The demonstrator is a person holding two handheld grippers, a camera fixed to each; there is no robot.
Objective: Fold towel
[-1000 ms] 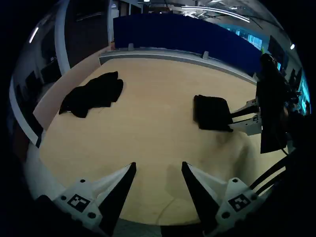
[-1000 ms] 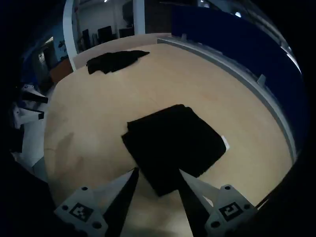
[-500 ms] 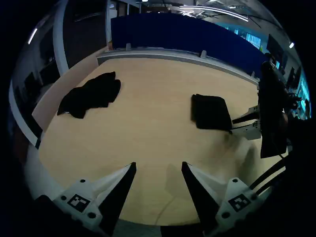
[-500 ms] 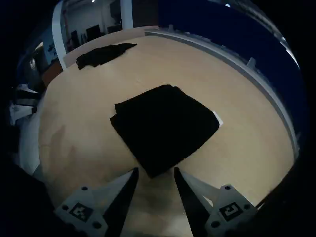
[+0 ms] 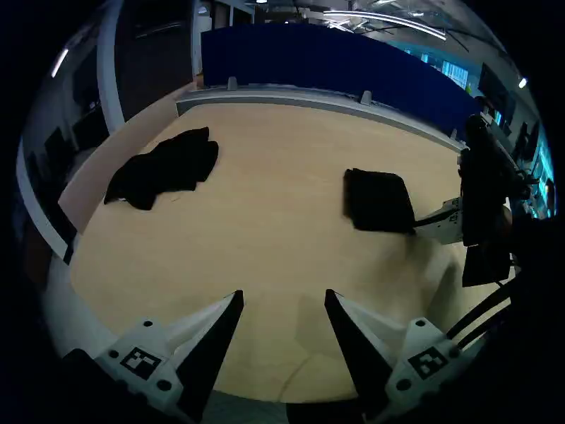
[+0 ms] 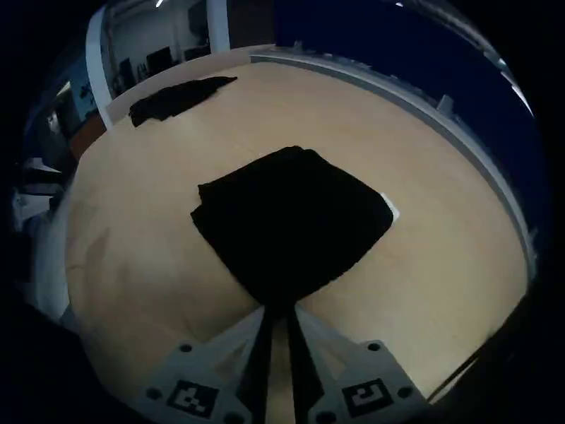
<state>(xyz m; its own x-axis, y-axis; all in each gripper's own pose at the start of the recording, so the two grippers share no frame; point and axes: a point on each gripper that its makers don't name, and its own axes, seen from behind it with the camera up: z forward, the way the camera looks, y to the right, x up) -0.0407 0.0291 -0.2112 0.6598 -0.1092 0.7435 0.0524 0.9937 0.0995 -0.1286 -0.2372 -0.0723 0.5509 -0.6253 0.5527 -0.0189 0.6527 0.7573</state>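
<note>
Pale wood table (image 5: 282, 177) runs back to a blue partition (image 5: 318, 60). In the left gripper view, from the left: a crumpled black cloth (image 5: 166, 169) lies near the far left edge. The left gripper (image 5: 282, 293) hangs over bare wood at the near edge, its fingers spread wide and holding nothing. The towel (image 5: 378, 201), black and folded into a neat rectangle, lies flat right of centre, well apart from that gripper. The right gripper (image 5: 418, 224) reaches in from the right, its tips at the towel's right edge.

In the right gripper view the cloth (image 6: 176, 99) sits far off at upper left. The towel (image 6: 293, 219) lies straight ahead, with a small white tag (image 6: 390, 210) at its right edge. The right gripper (image 6: 279, 311) is clenched on the towel's near corner.

Counted: two dark cloths, one crumpled and one folded; two grippers.
</note>
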